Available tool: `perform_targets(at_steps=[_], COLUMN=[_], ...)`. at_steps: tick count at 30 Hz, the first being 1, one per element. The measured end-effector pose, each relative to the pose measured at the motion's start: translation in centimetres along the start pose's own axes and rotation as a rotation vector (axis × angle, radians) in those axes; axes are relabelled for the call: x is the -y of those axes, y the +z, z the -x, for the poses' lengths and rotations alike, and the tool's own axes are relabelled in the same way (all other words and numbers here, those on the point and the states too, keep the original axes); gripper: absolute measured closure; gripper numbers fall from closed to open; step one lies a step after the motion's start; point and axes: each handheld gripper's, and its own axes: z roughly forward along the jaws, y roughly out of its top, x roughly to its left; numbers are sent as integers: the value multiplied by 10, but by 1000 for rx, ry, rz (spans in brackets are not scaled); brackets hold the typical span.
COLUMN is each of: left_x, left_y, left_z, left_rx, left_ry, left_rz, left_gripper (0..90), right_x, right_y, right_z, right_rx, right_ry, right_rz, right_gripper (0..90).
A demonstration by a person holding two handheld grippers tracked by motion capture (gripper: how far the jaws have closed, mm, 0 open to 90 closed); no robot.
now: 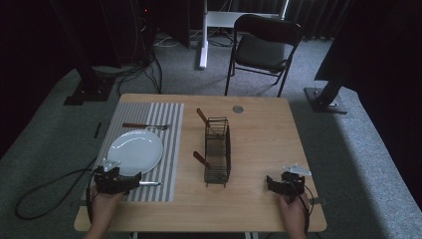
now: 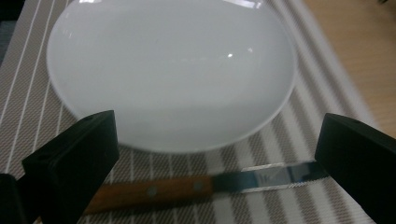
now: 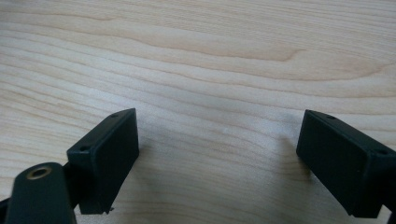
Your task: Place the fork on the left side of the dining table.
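Our left gripper [image 2: 215, 154] hangs with jaws wide, straddling the knife [image 2: 196, 186] that lies just before the plate [image 2: 173, 70] on the striped mat [image 2: 28, 93], laid as a place setting; our right gripper [image 3: 217, 158] rests wide over bare table [image 3: 210, 46].

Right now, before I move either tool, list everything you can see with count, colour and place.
Plate: one, white, on the placemat.
Placemat: one, grey-and-white striped, table's left part.
Knife: one, wooden handle, steel blade, on the placemat at the plate's near edge.
Fork: one, wooden handle, beyond the plate.
Wire basket: one, black, table centre, two wooden handles sticking out.
Disc: one, grey, far table edge.
Table: one, light wood.
Chair: one, black, behind the table.
Left tool: open, over the knife.
Right tool: open, over bare wood.
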Motion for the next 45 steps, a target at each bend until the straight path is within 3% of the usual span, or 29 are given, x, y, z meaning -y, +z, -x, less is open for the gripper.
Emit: perform_targets(at_steps=[8, 14, 29, 38, 45], left_x=[22, 36, 53, 54, 55], left_y=[-4, -2, 1, 1, 1], left_z=[-2, -6, -16, -11, -11], left_rx=[-15, -2, -34, -77, -82], left_ry=[11, 19, 3, 28, 19], left_rz=[-10, -26, -24, -43, -35], left_gripper=[0, 0, 0, 0, 0], right_x=[0, 0, 0, 0, 0], right_y=[0, 0, -1, -1, -1], right_z=[0, 0, 0, 0, 0], right_rx=[0, 0, 1, 1, 1], right_ry=[1, 1, 1, 1, 1], right_rz=[-1, -1, -1, -1, -1], right_gripper=[126, 126, 126, 126, 126])
